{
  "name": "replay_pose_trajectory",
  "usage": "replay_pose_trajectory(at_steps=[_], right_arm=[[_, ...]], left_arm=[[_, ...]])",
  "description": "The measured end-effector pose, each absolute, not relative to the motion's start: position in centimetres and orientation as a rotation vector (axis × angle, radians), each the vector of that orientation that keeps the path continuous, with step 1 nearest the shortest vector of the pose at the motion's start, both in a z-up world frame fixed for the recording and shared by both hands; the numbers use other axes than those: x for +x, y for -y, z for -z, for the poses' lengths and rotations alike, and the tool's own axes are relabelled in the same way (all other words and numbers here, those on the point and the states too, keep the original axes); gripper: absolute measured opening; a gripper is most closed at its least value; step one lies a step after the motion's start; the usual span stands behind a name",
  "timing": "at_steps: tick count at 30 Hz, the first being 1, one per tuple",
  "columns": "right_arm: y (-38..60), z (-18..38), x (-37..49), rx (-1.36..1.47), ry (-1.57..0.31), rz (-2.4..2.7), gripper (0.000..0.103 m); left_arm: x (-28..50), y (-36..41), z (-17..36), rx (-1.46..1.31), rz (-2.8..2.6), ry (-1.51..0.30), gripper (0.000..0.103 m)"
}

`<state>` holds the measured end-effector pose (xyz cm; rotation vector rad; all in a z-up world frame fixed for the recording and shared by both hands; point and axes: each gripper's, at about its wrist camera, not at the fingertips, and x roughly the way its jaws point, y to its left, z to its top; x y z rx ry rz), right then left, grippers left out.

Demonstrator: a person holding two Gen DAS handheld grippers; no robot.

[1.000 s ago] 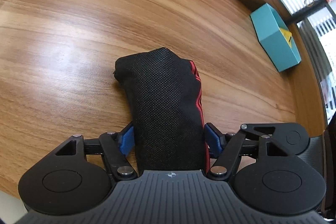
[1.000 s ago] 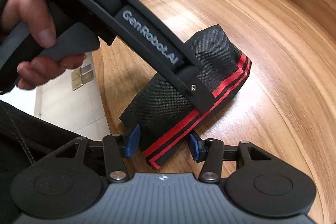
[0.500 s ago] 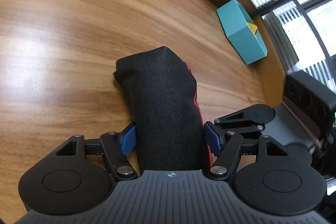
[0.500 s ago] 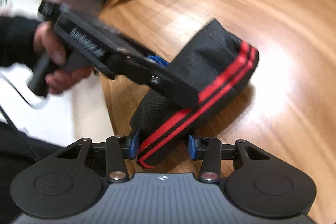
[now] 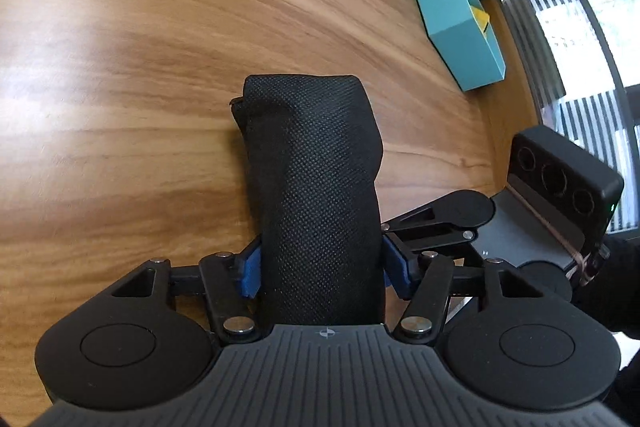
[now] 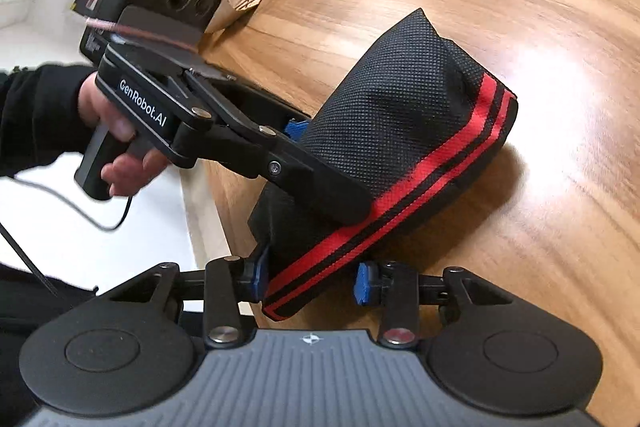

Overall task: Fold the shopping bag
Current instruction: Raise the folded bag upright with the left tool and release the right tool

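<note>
Folded shopping bag (image 5: 316, 195) on worktop (image 5: 120, 67). Left gripper (image 5: 322, 263) clamps it, jaws just closing; right gripper (image 6: 308, 277) closing around bag end, right pad clear.

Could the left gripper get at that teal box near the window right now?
Probably not: the left gripper has the folded black bag between its fingers, and the teal box sits well beyond it across the table.
</note>
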<state>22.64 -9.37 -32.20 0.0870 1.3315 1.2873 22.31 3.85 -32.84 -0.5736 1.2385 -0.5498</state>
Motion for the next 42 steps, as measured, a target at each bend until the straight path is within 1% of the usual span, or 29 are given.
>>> replay_pose_trajectory(at_steps=[3,7,10,12,13,15,17,18,20,21,22,23,24,26,31,33,34,36,37,39,42], right_arm=[[9.9,32.3,23.6,0.128,-1.347,-1.27,0.044],[11.2,32.3,23.6,0.137,-1.339,-1.285,0.047],[12.8,32.2,23.2,0.16,-1.326,-1.319,0.05],[13.7,31.9,23.5,0.199,-1.311,-1.323,0.053],[14.6,31.5,24.0,0.24,-1.282,-1.323,0.055],[15.7,30.7,24.8,0.331,-1.251,-1.322,0.056],[17.4,29.5,26.0,0.441,-1.206,-1.298,0.061],[18.1,28.8,26.3,0.47,-1.182,-1.294,0.061],[19.0,27.8,26.6,0.483,-1.154,-1.28,0.061],[19.6,27.1,26.6,0.477,-1.14,-1.263,0.061],[20.2,26.2,26.4,0.427,-1.134,-1.222,0.061],[20.8,25.5,26.2,0.38,-1.125,-1.177,0.065],[21.2,24.9,25.9,0.344,-1.109,-1.125,0.069],[22.3,23.8,25.3,0.299,-1.075,-1.02,0.087],[26.5,20.1,24.0,0.259,-0.925,-0.626,0.091],[27.4,19.3,24.0,0.256,-0.88,-0.531,0.091],[28.0,18.4,24.0,0.254,-0.829,-0.441,0.091],[28.7,17.3,23.9,0.244,-0.77,-0.356,0.096],[29.0,16.2,23.8,0.237,-0.72,-0.307,0.103],[29.1,14.4,23.5,0.209,-0.622,-0.22,0.102],[30.2,12.5,23.0,0.132,-0.526,-0.1,0.102]], left_arm=[[21.6,-3.4,32.3,-0.564,0.509,-1.185,0.051],[20.6,-2.5,31.9,-0.613,0.458,-1.189,0.05],[20.1,-2.4,30.5,-0.676,0.388,-1.131,0.048],[20.0,-2.7,29.4,-0.715,0.354,-1.071,0.047],[20.1,-2.8,28.2,-0.744,0.331,-1.009,0.047],[20.4,-2.8,26.9,-0.768,0.324,-0.946,0.047],[20.9,-2.8,24.7,-0.795,0.317,-0.843,0.047],[21.1,-2.8,23.8,-0.789,0.315,-0.802,0.046],[21.1,-1.8,21.9,-0.647,0.319,-0.725,0.047],[20.9,-0.9,20.6,-0.517,0.306,-0.669,0.047],[20.5,0.5,19.2,-0.325,0.269,-0.599,0.047],[20.3,1.4,18.6,-0.214,0.258,-0.56,0.047],[20.0,1.9,18.3,-0.161,0.246,-0.527,0.047],[19.4,3.3,17.3,0.009,0.235,-0.435,0.047],[20.3,3.9,15.6,0.038,0.277,-0.389,0.047],[21.0,4.0,14.8,0.035,0.312,-0.368,0.047],[21.5,3.9,14.4,0.021,0.336,-0.36,0.047],[22.5,3.8,14.0,-0.018,0.382,-0.356,0.047],[23.0,3.7,13.8,-0.027,0.402,-0.357,0.047],[24.3,3.3,13.9,-0.045,0.438,-0.36,0.047],[26.0,2.1,13.8,-0.091,0.475,-0.377,0.048]])
